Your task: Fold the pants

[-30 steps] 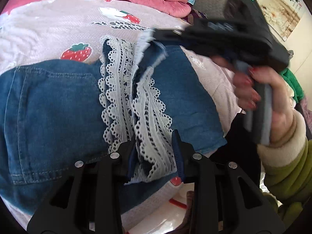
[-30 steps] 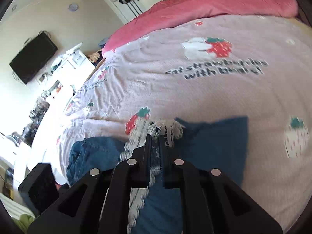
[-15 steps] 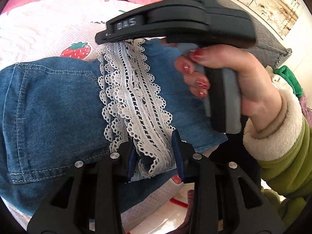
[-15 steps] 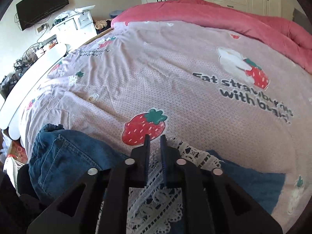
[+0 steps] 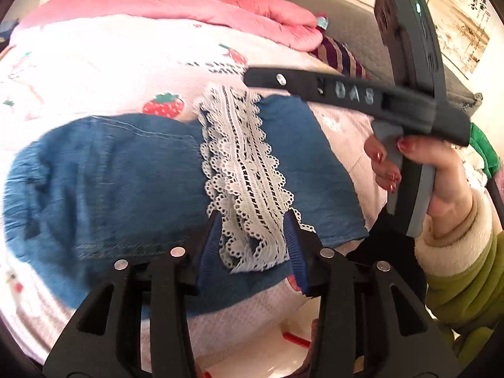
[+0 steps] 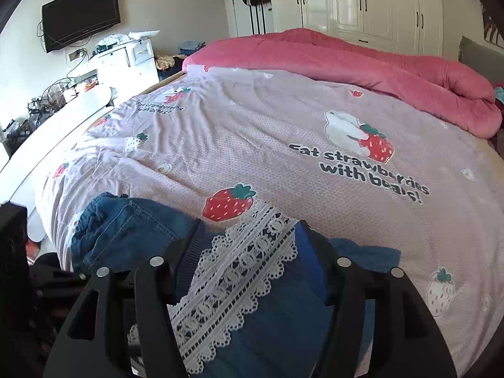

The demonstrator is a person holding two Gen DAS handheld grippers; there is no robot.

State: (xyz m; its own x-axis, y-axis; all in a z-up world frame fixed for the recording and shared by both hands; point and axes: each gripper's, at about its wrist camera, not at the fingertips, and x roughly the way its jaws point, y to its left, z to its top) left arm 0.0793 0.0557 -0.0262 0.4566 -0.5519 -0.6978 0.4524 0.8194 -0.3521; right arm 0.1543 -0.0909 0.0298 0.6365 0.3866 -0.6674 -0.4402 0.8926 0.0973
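Note:
Blue denim pants [image 5: 110, 173] lie folded on the pink strawberry bedcover [image 5: 94, 63], their white lace hem [image 5: 242, 163] lying across the top layer. My left gripper [image 5: 255, 236] straddles the near end of the lace. Its jaws are opening, the lace loose between the pads. My right gripper [image 5: 250, 77], held by a hand [image 5: 441, 173] with red nails, hovers over the far end of the lace. In the right wrist view the right gripper [image 6: 249, 230] is opening wide above the lace hem [image 6: 245, 271] and the pants [image 6: 126, 233], nothing pinched.
A rolled pink quilt [image 6: 378, 72] lies along the far side of the bedcover [image 6: 252, 132]. Pale floor [image 5: 267, 346] shows just below the pants at the near bed edge. A white desk [image 6: 31, 135], a wall TV [image 6: 82, 15] and white wardrobes [image 6: 362, 0] stand beyond.
The right gripper let go of the lace hem, opened wide and drew back upward. The lace now lies flat on the denim. The left jaws widened a little and loosened on the lace.

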